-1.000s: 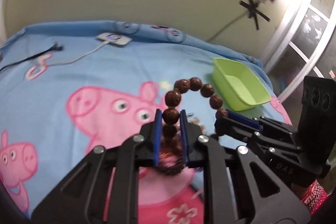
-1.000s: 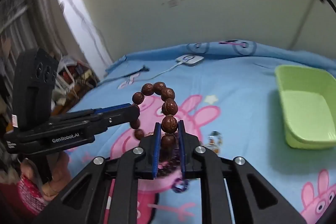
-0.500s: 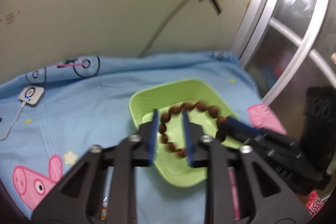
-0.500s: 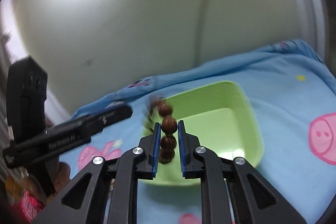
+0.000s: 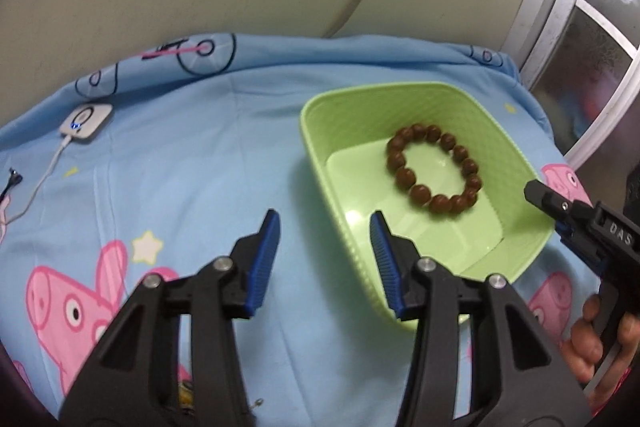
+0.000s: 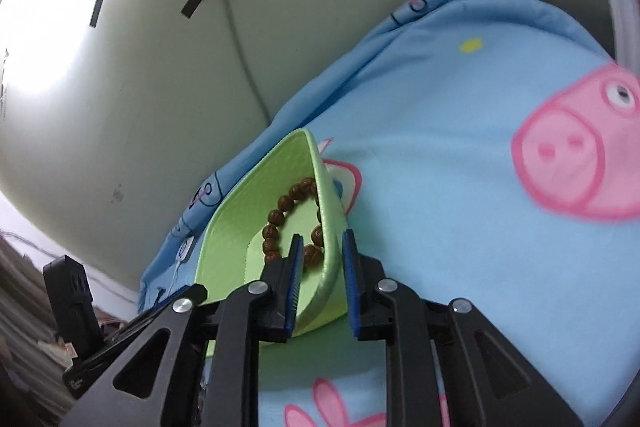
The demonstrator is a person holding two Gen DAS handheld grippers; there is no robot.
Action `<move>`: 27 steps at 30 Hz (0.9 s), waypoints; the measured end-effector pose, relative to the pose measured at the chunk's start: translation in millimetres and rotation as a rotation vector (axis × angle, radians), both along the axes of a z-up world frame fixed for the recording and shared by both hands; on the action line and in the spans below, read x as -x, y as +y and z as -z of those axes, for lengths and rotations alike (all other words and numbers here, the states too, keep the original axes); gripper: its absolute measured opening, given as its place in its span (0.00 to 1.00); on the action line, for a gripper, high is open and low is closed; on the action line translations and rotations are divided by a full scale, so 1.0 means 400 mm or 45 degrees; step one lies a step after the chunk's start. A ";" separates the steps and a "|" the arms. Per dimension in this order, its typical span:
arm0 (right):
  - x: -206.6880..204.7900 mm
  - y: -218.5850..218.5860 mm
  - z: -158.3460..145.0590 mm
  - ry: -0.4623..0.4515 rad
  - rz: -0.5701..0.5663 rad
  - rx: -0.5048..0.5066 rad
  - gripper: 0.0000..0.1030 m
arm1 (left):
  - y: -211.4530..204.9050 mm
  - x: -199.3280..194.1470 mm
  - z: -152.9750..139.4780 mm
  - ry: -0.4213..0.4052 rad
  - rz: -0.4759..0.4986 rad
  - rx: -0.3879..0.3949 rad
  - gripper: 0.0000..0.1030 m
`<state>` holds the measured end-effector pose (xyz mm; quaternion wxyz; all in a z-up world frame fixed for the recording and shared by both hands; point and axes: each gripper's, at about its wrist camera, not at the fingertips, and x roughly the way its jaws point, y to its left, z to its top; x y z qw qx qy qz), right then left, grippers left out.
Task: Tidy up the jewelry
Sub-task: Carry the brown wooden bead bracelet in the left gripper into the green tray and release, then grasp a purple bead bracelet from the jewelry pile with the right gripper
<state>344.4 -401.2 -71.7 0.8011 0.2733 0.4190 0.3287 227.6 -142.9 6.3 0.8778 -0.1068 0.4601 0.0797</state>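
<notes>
Your left gripper [image 5: 324, 259], jaws just opened, and right gripper [image 6: 320, 279] gape empty because the brown wooden bead bracelet [image 5: 434, 169] lies released in the lime-green plastic basket [image 5: 320, 155].

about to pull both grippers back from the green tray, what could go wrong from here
1. The right gripper stands open astride the green tray's near wall. Pulled back crookedly, a finger could hook the rim and tip or drag the tray.
2. The bead bracelet lies loose inside the tray, so a jolt could slide it or spill it onto the blue sheet.
3. The left gripper, whose jaws have just been opening, is empty and hangs over the tray's corner, which it might clip.
</notes>
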 end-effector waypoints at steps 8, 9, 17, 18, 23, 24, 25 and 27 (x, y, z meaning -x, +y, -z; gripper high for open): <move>-0.007 0.170 0.008 0.041 -0.080 0.048 0.01 | 0.141 -0.033 0.026 0.012 -0.117 -0.017 0.35; -0.009 0.199 0.007 0.046 -0.100 0.051 0.01 | 0.167 -0.040 0.018 -0.002 -0.141 -0.020 0.35; 0.042 0.285 -0.063 -0.179 -0.033 0.201 0.06 | 0.292 0.091 -0.103 -0.166 -0.226 -0.027 0.42; 0.065 0.269 -0.072 -0.205 -0.031 0.195 0.06 | 0.306 0.134 -0.120 -0.201 -0.235 -0.025 0.47; 0.232 0.237 -0.080 -0.287 -0.181 0.161 0.09 | 0.357 0.347 -0.120 -0.258 -0.304 -0.083 0.74; 0.267 0.244 -0.073 -0.283 -0.252 0.159 0.09 | 0.365 0.388 -0.105 -0.242 -0.323 -0.086 0.74; 0.290 0.262 -0.068 -0.275 -0.319 0.158 0.09 | 0.368 0.423 -0.087 -0.224 -0.337 -0.079 0.74; 0.338 0.301 -0.056 -0.264 -0.450 0.164 0.09 | 0.365 0.493 -0.049 -0.190 -0.366 -0.092 0.74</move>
